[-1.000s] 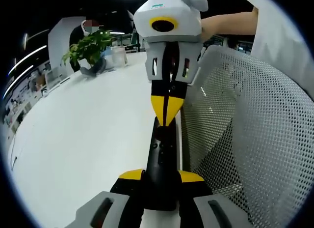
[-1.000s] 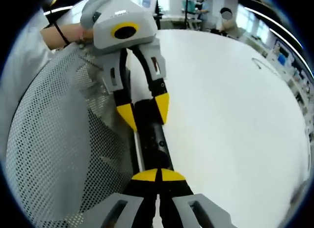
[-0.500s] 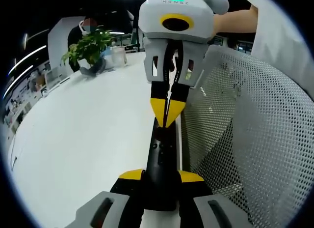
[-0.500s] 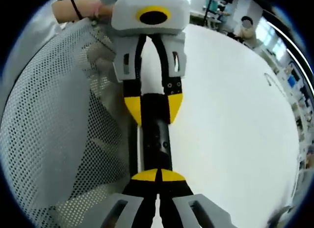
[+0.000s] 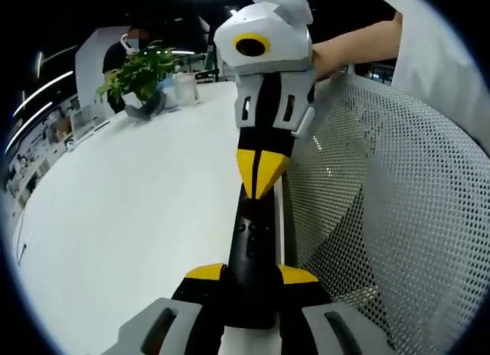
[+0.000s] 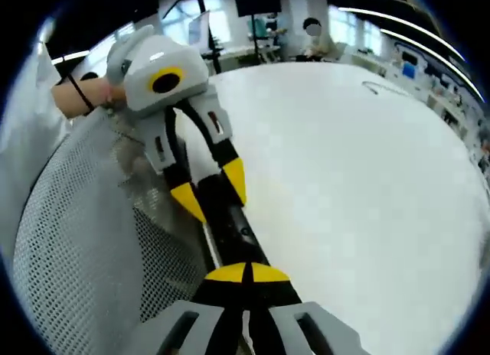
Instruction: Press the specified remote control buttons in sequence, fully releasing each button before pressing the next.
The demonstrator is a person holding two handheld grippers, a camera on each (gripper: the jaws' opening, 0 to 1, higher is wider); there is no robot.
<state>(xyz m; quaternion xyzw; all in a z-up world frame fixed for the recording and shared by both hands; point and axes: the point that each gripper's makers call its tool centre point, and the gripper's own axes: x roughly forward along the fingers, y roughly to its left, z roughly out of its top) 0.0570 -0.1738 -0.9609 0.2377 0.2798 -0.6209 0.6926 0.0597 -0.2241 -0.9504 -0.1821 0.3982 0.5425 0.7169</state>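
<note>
Left gripper clamps the remote control at the table edge; right gripper, jaws clenched, tips on its buttons — risk: off-centre push hits a neighbouring button.

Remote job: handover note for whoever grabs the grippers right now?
Left gripper: shut on the near end of the black remote, holding it along the edge of the white table.
Right gripper: jaws shut, yellow tips down on the remote's far end; whether a button is pressed cannot be read.
White mesh chair back sits right beside the remote.
Done: remote gripped and steadied. How far the sequence has got cannot be told from the views.
Left: lift the right tips clear, then likely continue with the next button.
</note>
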